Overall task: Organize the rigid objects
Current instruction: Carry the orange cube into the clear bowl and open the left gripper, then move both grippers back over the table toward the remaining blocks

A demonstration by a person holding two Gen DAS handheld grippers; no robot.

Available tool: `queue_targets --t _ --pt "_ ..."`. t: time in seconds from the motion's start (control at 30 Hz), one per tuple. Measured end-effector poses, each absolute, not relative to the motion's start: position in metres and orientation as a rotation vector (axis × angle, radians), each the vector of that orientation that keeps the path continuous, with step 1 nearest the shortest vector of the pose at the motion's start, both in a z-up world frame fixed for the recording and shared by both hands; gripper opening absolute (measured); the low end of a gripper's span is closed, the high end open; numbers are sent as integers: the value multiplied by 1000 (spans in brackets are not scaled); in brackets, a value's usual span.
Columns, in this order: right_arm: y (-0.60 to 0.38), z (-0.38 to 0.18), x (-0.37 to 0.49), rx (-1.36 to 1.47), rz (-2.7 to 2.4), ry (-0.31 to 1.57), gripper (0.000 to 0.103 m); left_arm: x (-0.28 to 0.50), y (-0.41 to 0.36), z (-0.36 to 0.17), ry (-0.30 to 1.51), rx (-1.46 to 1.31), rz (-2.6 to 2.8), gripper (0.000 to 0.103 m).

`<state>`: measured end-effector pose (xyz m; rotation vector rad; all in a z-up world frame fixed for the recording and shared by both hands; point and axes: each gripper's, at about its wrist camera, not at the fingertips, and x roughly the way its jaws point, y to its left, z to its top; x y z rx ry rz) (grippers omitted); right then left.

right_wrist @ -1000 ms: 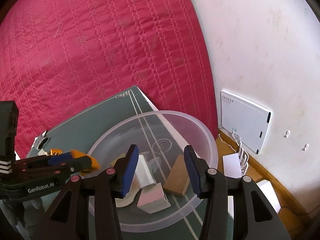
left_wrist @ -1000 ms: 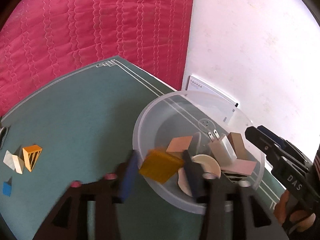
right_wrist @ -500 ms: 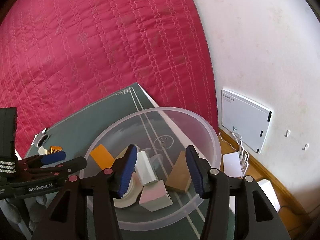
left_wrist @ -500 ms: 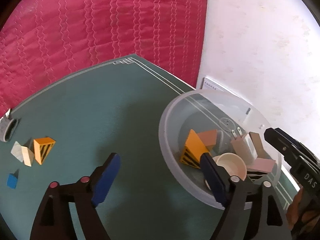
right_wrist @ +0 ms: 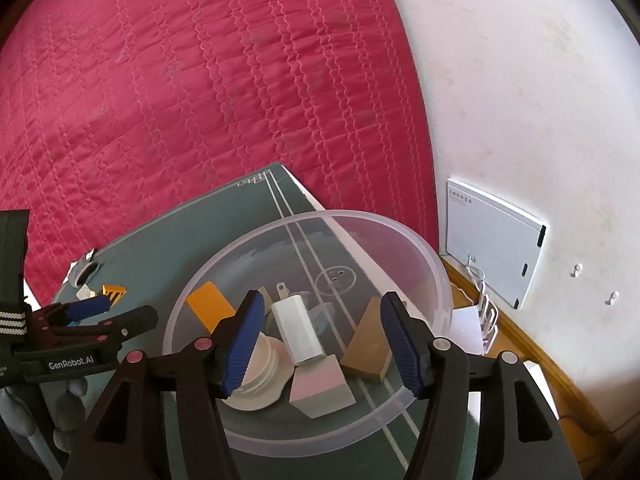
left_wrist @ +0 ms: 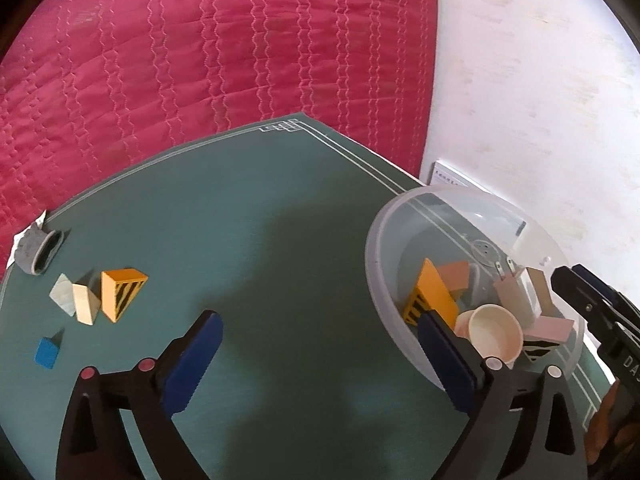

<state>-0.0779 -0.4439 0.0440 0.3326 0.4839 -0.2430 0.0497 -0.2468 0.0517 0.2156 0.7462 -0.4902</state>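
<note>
Left wrist view: the clear bowl (left_wrist: 384, 264) sits at the table's (left_wrist: 256, 208) right edge, holding an orange striped wedge (left_wrist: 434, 294), a cream cup (left_wrist: 494, 330) and several blocks. The left tongs (left_wrist: 320, 344) have just been opening and stand wide and empty, right pad before the bowl's rim, bare table between them. Loose blocks (left_wrist: 120, 292) lie well left. The right tongs (right_wrist: 322, 336), half-spread and still parting, hover empty over the bowl; their far tips are cut off.
</note>
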Motion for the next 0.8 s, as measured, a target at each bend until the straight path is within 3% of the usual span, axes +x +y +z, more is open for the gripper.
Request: queue_targets --t 0.8 --pt "-404 50 -76 245 -182 489 71 57 -205 50 739 219 -374 102"
